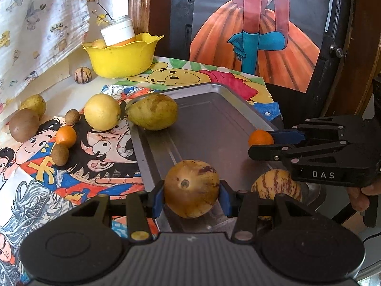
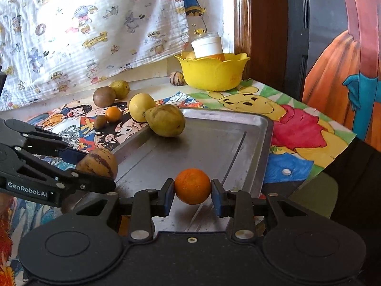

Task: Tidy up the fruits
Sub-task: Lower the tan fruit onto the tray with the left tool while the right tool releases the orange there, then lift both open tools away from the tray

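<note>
Left gripper (image 1: 192, 189) clamped on a brown-streaked melon-like fruit (image 1: 192, 188), pads on both flanks, over the metal tray's (image 1: 214, 119) near edge. Right gripper (image 2: 192, 187) pinches a small orange (image 2: 192, 186) above the tray. A striped fruit (image 1: 276, 186) lies just beside the left jaws. A green mango (image 1: 152, 112) rests at the tray's far corner, touching a yellow guava (image 1: 102, 112). Loose fruits lie on the cartoon mat (image 1: 71, 166); yellow bowl (image 1: 121, 57) behind.

Left hand-held gripper (image 1: 191, 188) clamping striped melon (image 1: 191, 188) over metal tray (image 1: 214, 119), fruits scattered beside
</note>
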`<state>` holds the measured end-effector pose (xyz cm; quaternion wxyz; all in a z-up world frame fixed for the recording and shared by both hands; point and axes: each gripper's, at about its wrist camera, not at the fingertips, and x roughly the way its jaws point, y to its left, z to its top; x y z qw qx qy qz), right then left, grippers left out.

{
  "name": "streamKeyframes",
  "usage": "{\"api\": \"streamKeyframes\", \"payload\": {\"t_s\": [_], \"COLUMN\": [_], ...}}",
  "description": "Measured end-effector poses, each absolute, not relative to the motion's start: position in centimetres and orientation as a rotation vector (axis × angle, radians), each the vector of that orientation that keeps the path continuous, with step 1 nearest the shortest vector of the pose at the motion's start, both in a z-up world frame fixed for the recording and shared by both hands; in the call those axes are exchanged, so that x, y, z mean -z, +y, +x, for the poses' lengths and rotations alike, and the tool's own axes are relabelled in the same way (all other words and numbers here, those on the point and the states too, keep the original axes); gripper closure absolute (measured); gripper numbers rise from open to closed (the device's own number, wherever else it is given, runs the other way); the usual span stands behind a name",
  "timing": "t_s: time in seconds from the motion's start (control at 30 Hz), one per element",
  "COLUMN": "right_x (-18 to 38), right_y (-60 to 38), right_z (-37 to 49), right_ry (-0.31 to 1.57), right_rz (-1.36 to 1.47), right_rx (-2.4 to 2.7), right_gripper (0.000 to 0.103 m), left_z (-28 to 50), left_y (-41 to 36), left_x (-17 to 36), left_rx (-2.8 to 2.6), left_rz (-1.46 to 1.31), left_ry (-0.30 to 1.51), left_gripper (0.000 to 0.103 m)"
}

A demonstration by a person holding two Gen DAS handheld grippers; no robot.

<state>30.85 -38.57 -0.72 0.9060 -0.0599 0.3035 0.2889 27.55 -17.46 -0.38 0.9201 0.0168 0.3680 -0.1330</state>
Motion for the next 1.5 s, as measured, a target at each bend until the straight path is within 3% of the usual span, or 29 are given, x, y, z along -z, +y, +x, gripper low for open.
{"api": "streamKeyframes", "payload": {"t_s": [0.5,0.83,1.03,1.1,1.23,1.5], "right_x": [0.8,0.8,0.3,0.0,-1.2,-4.8], "right_y": [-38.2,-38.9,-39.2,-39.3,-39.5,-39.1], "right_z": [31.0,30.8,30.3,30.0,29.1,25.0], "right_ry": [0.657,0.660,0.645,0.635,0.609,0.566], "right_rz": [-0.097,-0.086,-0.083,-0.085,-0.077,-0.061], "right_rx": [-0.604,-0.578,-0.563,-0.556,-0.531,-0.481], "right_gripper": [0.065,0.055,0.043,0.039,0.027,0.006], "left_z": [27.6,27.4,26.9,26.7,25.9,22.0], "left_y": [-18.1,-18.1,-17.8,-17.5,-16.4,-14.0], "left_x": [0.8,0.9,0.3,-0.1,-1.0,-4.2], "left_rx": [0.285,0.289,0.291,0.269,0.254,0.175], "left_rz": [0.051,0.042,0.036,0.027,-0.008,-0.053], "left_ry": [0.780,0.787,0.769,0.758,0.746,0.667], "left_gripper": [0.052,0.050,0.039,0.029,0.025,0.001]}}
